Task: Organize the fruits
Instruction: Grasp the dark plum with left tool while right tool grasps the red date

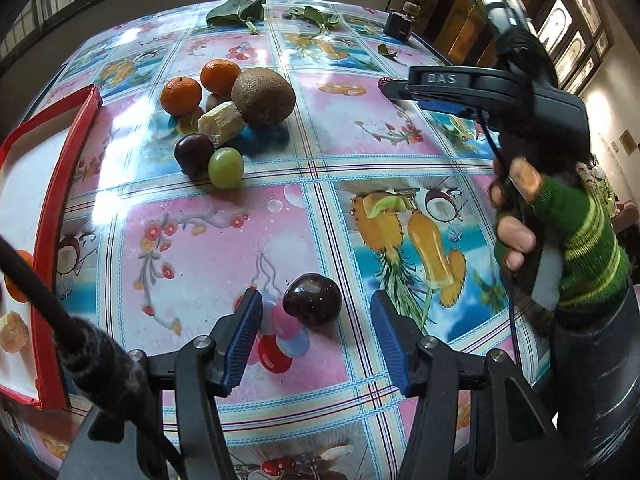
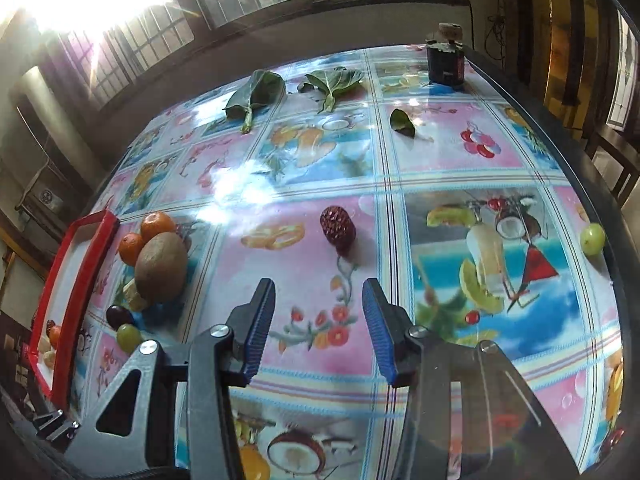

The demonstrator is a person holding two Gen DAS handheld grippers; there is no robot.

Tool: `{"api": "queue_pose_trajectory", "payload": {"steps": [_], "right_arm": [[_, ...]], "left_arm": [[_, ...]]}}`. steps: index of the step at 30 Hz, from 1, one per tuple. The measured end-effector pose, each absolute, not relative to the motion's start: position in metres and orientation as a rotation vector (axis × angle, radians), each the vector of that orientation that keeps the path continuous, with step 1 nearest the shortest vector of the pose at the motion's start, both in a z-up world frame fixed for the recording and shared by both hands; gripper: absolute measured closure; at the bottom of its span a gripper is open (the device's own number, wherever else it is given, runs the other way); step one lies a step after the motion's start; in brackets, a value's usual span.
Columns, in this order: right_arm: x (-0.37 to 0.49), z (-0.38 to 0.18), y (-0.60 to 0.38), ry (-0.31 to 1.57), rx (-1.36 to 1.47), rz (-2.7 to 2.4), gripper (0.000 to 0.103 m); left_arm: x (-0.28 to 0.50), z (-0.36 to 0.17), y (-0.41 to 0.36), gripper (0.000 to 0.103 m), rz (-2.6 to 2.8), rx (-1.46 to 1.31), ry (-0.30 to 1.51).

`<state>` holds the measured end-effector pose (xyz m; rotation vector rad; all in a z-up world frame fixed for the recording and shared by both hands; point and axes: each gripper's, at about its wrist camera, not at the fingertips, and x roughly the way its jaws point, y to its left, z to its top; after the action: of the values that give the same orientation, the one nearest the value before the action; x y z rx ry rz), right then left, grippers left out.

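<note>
1. Blue ribbed pads line the left gripper (image 1: 316,340); its fingers (image 1: 244,336) stand released on either side of one dark red, glossy round plum (image 1: 312,299) lying on the desk (image 1: 192,248), with a gap on each side of it.
2. The right gripper (image 2: 319,332) is likewise spread with nothing between its fingers (image 2: 378,332); bare oilcloth lies ahead of it up to one dark red bumpy oval fruit (image 2: 338,229), whose long axis runs toward the desk's far edge.
3. One green grape (image 2: 593,239) sits alone beside the desk's right edge.
4. Left of centre is a cluster: two orange tangerines (image 1: 200,84), one brown fuzzy kiwi (image 1: 263,96) lying on its side, one pale yellow chunk (image 1: 221,122), one dark plum (image 1: 194,154) and one green grape (image 1: 226,168), all touching or nearly so.
5. A red-rimmed white tray (image 1: 60,184) lies along the left edge, holding a few small fruits, too blurred to count.
6. Three green leaves (image 2: 256,96) and one dark jar (image 2: 445,62) lie at the far edge.
</note>
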<state>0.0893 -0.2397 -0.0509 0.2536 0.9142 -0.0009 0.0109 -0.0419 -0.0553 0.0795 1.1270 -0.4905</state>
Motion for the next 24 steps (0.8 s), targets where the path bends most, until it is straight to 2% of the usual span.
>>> {"api": "queue_pose_trajectory", "payload": {"steps": [3, 5, 7, 8, 24], "right_arm": [[0.114, -0.058, -0.241, 0.936, 0.209, -0.025, 0.056], [0.122, -0.061, -0.238, 0.936, 0.151, -0.047, 0.059], [0.123, -0.061, -0.233, 0.944, 0.102, -0.062, 0.073], [0.122, -0.060, -0.232, 0.949, 0.114, -0.048, 0.081], [0.015, -0.017, -0.167, 0.862, 0.249, 0.205, 0.080]], "left_arm": [[0.013, -0.055, -0.039, 0.049, -0.516, 0.061, 1.119], [0.012, -0.055, -0.036, 0.064, -0.519, 0.061, 1.106], [0.012, -0.055, -0.034, 0.077, -0.520, 0.059, 1.097], [0.013, -0.054, -0.032, 0.077, -0.525, 0.048, 1.096], [0.001, -0.024, 0.008, 0.078, -0.363, 0.032, 1.005]]}}
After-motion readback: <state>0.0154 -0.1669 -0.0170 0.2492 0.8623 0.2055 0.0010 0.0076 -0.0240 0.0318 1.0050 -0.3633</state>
